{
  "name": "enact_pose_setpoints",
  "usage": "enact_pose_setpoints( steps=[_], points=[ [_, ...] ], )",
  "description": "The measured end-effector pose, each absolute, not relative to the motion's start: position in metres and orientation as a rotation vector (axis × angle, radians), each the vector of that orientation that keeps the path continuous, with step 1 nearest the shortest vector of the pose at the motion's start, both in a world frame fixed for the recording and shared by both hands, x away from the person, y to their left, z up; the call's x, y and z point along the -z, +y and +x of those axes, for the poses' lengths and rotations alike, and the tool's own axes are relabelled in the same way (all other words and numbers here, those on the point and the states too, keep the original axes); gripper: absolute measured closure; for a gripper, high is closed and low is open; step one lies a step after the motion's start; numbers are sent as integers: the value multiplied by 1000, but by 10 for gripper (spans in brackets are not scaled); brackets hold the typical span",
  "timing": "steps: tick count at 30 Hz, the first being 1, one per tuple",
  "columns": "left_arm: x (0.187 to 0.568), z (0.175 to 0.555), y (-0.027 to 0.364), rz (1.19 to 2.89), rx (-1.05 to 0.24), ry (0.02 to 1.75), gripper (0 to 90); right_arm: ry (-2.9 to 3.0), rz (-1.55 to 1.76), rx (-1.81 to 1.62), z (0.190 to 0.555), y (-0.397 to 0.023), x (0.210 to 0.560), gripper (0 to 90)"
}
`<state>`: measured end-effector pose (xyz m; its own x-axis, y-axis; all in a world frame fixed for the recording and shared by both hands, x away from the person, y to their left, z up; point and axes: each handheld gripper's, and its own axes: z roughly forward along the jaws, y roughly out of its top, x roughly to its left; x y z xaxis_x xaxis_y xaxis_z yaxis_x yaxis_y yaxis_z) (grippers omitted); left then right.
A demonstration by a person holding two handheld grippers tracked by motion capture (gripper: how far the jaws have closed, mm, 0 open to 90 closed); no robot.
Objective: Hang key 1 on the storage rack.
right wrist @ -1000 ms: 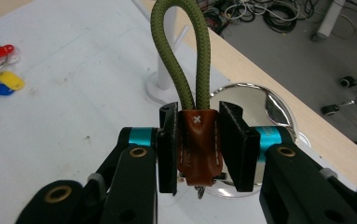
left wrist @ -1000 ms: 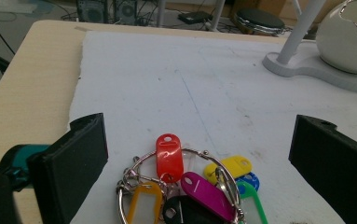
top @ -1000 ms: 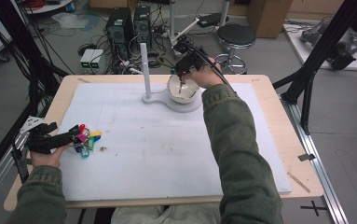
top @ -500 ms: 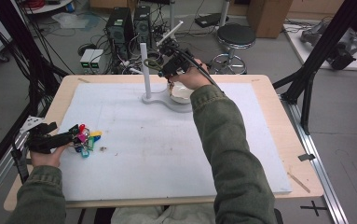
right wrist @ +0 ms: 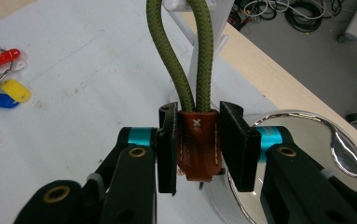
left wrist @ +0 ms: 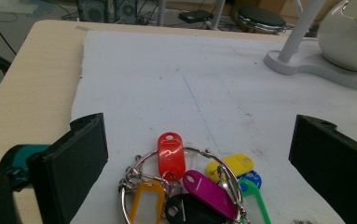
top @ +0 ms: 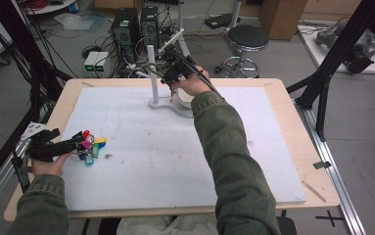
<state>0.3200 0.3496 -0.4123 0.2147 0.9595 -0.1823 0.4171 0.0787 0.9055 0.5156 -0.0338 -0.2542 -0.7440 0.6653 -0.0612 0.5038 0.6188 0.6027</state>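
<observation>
My right gripper [right wrist: 197, 149] is shut on a brown leather tab [right wrist: 196, 142] from which a green cord loop [right wrist: 185, 60] rises. In the high view this gripper [top: 174, 78] hovers at the back of the table, right beside the white stand post [top: 151, 73], over its base [top: 161, 104]. The loop's top leaves the frame near the post's upper end. My left gripper [left wrist: 198, 128] rests open on the mat. A ring of coloured key tags [left wrist: 190, 186] lies between its jaws, untouched. From above, that gripper [top: 67, 146] and the tags [top: 89, 143] sit at the left edge.
A white mat [top: 126, 176] covers most of the wooden table [top: 297, 132]. A white rounded bowl [left wrist: 348, 32] stands on the stand's base, with a shiny inside [right wrist: 306, 140]. Behind the table are computer towers [top: 136, 24], cables and a stool [top: 247, 36].
My right hand has carried the tab and cord leftward from over the bowl to the post, sinking a little. The left hand and the key tags have stayed put.
</observation>
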Motion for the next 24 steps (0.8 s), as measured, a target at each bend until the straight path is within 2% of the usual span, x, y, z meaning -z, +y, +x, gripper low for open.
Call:
enact_pose_setpoints(
  steps=[19,20,24],
  points=[
    [413,320,353,1495,-698,1378,49,2578,989,-823,530,-26,272,669],
    [413,320,353,1495,-699,1379,49,2600,965,-832,530,-26,273,630],
    [413,321,353,1500,-701,1377,49,2640,916,-847,525,-27,271,315]
  ],
)
